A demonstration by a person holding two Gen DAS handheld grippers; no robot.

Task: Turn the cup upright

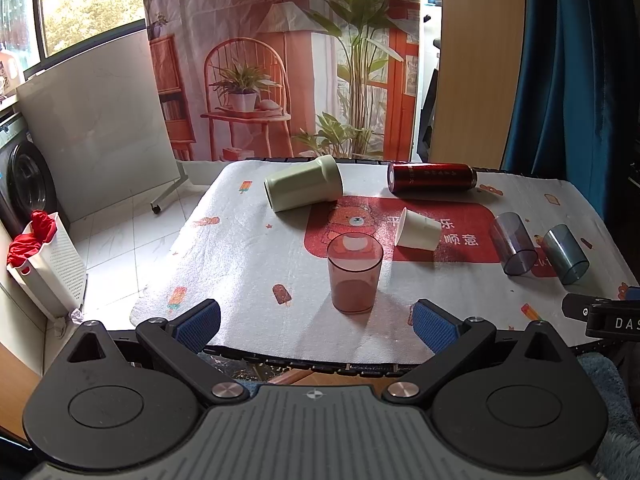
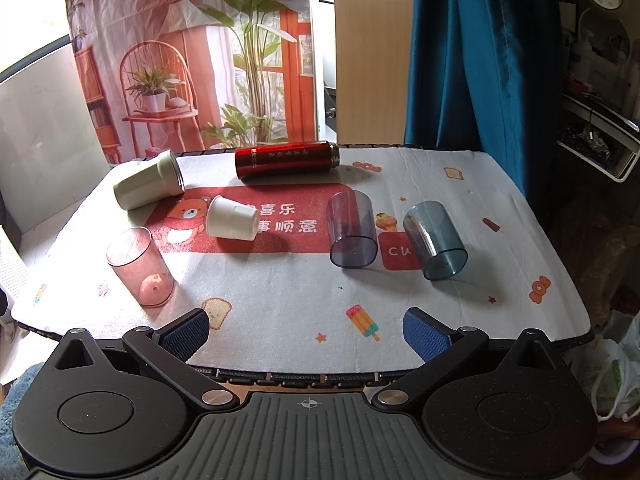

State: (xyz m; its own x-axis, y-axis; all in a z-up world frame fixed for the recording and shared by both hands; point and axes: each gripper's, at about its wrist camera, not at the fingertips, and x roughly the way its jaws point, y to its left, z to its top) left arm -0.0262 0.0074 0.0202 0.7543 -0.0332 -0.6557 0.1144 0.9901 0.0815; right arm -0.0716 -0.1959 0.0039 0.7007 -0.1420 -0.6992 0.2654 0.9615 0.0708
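Note:
A clear pink cup point(image 1: 354, 274) stands upright near the table's front edge, also in the right wrist view point(image 2: 140, 266). A pale green cup point(image 1: 304, 189) point(image 2: 148, 186), a white paper cup point(image 1: 418, 230) point(image 2: 232, 222), a red flask point(image 1: 432, 177) point(image 2: 286, 159), a purple clear cup point(image 1: 513, 249) point(image 2: 353, 230) and a blue clear cup point(image 1: 566, 254) point(image 2: 435, 240) all lie on their sides. My left gripper point(image 1: 316, 322) is open and empty just in front of the pink cup. My right gripper point(image 2: 306, 332) is open and empty at the front edge.
The table carries a white printed cloth point(image 2: 280, 288) with a red panel. A white laundry basket point(image 1: 48, 264) and a washing machine point(image 1: 24, 184) stand on the left. A blue curtain point(image 2: 480, 60) and a shelf point(image 2: 600, 136) are on the right.

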